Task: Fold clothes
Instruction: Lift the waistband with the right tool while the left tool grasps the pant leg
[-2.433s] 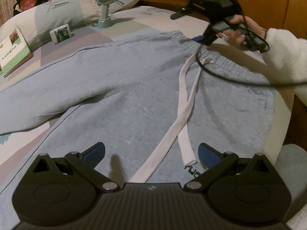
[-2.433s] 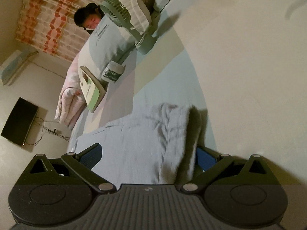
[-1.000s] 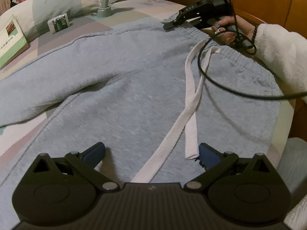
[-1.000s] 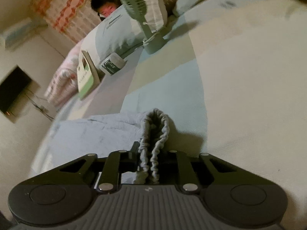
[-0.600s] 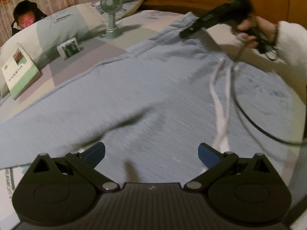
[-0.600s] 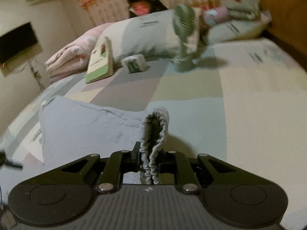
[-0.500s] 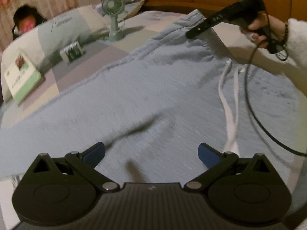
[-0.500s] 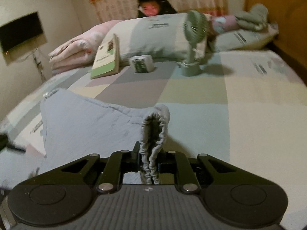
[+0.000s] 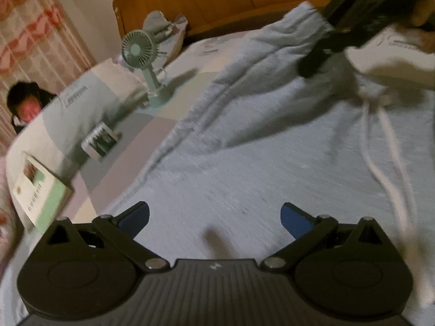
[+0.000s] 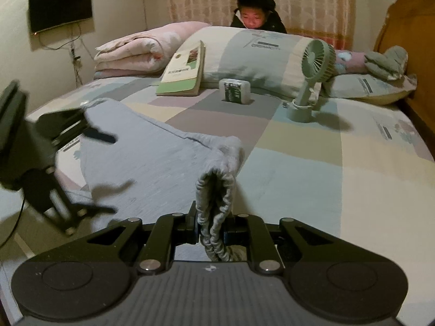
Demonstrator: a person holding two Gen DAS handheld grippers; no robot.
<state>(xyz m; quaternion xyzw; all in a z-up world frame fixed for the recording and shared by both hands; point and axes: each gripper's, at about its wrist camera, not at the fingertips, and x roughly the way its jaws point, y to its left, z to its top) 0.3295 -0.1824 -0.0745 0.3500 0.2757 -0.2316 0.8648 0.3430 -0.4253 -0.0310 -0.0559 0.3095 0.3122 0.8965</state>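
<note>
Hovering over the grey sweatpants (image 9: 272, 141) spread on the bed (image 9: 163, 116), the left gripper (image 9: 214, 214) gapes empty, drawstring (image 9: 391, 168) at right. Opposite, the right gripper (image 10: 210, 229) pinches the elastic waistband (image 10: 217, 190); carrying it across evenly should keep the fold square.

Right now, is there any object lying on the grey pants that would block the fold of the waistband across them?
Nothing visible lies on the pants except their own white drawstring. The right gripper is shut on the waistband. The open left gripper hovers over the fabric. The fan, small box and book stand beyond, on the bed.
</note>
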